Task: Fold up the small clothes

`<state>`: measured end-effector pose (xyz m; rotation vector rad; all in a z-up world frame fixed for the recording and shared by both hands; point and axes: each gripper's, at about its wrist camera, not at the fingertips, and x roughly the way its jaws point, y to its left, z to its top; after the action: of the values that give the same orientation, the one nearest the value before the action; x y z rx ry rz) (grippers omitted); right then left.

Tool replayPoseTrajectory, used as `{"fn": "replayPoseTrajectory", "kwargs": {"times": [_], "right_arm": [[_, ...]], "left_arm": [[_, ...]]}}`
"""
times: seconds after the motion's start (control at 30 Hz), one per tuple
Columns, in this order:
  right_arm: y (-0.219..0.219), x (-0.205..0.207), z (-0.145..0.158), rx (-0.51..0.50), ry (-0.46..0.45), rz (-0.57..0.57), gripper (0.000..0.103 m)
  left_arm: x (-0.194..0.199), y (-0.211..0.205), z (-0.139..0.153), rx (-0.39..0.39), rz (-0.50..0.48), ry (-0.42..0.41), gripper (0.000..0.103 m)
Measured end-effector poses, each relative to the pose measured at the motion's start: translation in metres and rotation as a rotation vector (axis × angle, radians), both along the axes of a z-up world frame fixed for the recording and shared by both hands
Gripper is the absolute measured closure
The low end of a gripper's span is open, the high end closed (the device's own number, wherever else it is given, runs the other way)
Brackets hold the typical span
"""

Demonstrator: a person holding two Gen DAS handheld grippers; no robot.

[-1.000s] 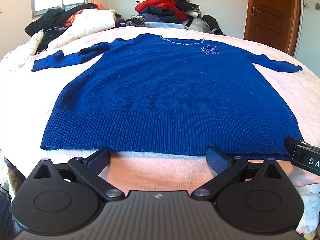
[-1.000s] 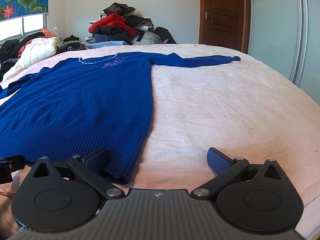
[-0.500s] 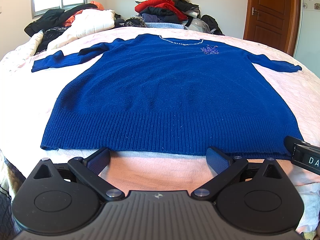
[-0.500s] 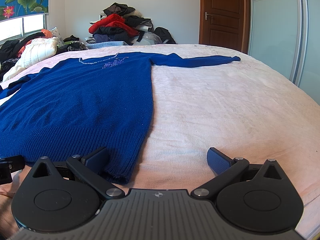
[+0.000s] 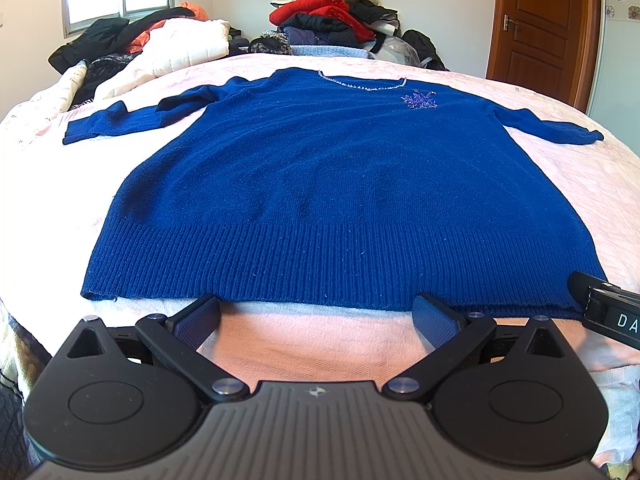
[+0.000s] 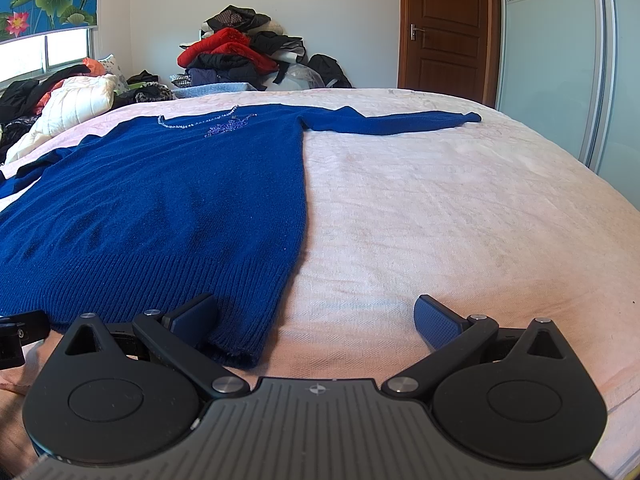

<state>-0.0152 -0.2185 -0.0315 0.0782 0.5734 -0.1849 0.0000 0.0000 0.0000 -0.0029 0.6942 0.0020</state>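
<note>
A dark blue knit sweater (image 5: 332, 184) lies flat on the pink bedspread (image 5: 312, 348), front up, both sleeves stretched sideways, a beaded neckline and small beaded motif near the collar. My left gripper (image 5: 316, 318) is open just short of the ribbed hem, near its middle, nothing between its fingers. In the right wrist view the same sweater (image 6: 160, 200) fills the left half. My right gripper (image 6: 316, 318) is open at the hem's right corner; its left finger (image 6: 196, 314) rests over the ribbed edge and the right one (image 6: 436, 320) over bare bedspread. The right gripper's body (image 5: 608, 312) shows at the left view's right edge.
Piles of clothes (image 5: 332, 20) and a white quilted jacket (image 5: 180, 44) lie at the bed's far end under a window. A wooden door (image 6: 448, 28) and a sliding wardrobe panel (image 6: 560, 60) stand to the right. Bare bedspread (image 6: 460, 208) stretches right of the sweater.
</note>
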Motion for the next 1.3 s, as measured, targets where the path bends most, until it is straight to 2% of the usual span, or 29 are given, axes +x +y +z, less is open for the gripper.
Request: {"fn": "replayPoseTrajectory", "kwargs": {"times": [1.3], "right_arm": [[-0.0005,0.0008,0.0004,0.000,-0.001,0.000,0.000]], "left_arm": [[0.0000,-0.0001,0.0000,0.001,-0.001,0.000,0.000]]}}
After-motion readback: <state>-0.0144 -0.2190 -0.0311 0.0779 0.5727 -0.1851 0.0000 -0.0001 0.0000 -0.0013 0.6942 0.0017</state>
